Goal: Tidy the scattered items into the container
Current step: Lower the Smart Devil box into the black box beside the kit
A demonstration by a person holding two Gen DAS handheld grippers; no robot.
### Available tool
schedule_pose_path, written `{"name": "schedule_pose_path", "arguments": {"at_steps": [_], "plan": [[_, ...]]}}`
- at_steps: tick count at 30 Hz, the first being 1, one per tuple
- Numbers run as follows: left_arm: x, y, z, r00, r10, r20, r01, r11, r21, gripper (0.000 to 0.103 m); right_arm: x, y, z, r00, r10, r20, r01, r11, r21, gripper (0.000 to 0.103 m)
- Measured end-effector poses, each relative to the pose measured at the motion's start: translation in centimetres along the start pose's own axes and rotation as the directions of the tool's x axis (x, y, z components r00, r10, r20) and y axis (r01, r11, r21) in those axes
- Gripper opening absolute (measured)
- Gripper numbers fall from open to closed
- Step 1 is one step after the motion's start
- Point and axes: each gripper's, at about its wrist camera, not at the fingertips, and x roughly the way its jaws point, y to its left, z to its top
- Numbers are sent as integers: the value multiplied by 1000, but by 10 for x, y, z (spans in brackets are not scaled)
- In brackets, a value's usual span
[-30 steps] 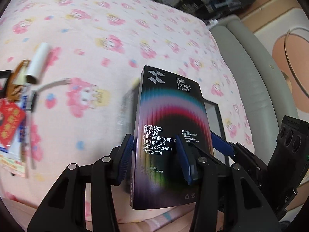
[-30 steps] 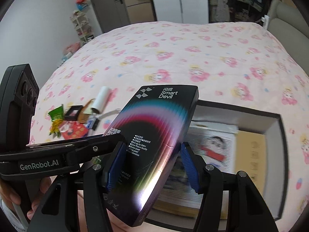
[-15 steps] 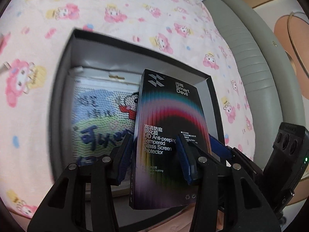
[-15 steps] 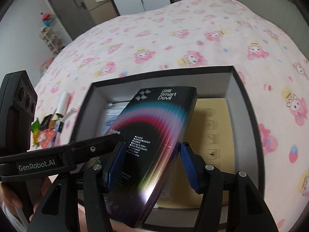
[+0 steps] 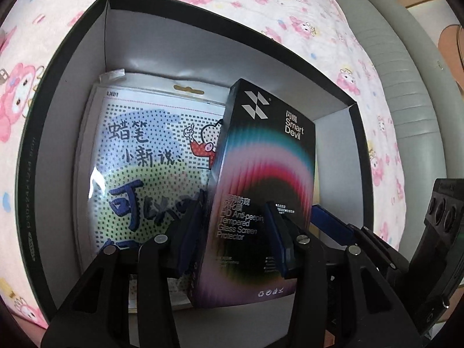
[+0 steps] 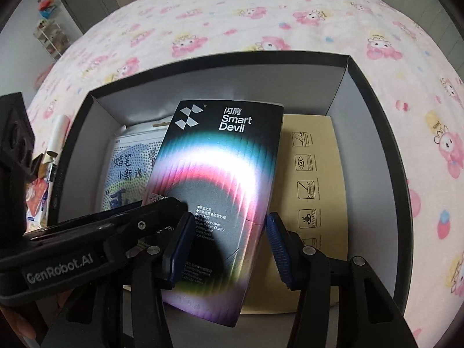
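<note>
A black Smart Devil screen protector box (image 5: 261, 191) (image 6: 220, 179) with rainbow print is held low inside the black container (image 5: 72, 66) (image 6: 374, 110). My left gripper (image 5: 235, 237) is shut on its edges. My right gripper (image 6: 229, 240) stands around the same box, its right pad slightly off the edge. Under the box lie a cartoon-printed packet (image 5: 150, 168) (image 6: 127, 174) and a yellow card (image 6: 316, 179).
The container rests on a pink cartoon-print bedsheet (image 6: 232, 23). Several scattered items, among them a white tube (image 6: 58, 133) and red packets (image 6: 36, 200), lie left of the container. A grey padded bed edge (image 5: 406, 92) runs along the right.
Both grippers have carried the box from over the bedsheet to above the container, then down inside it. The right gripper's pads have loosened on the box.
</note>
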Motion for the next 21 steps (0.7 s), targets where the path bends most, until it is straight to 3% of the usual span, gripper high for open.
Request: {"name": "schedule_pose_path", "arguments": {"at_steps": [8, 14, 15, 21], "plan": [[-25, 6, -7, 993, 57, 106, -56, 998, -21, 40, -16, -7, -1, 998, 27, 60, -29, 999, 32, 48], [-24, -2, -19, 987, 122, 108, -126, 992, 26, 39, -24, -14, -4, 996, 29, 82, -33, 998, 48, 48], [-23, -1, -21, 984, 146, 98, -151, 988, 41, 35, -26, -12, -5, 995, 25, 93, -29, 999, 41, 48], [-21, -11, -29, 944, 307, 122, -321, 939, 122, 30, -42, 0, 0, 984, -3, 179, -1, 1000, 19, 48]]}}
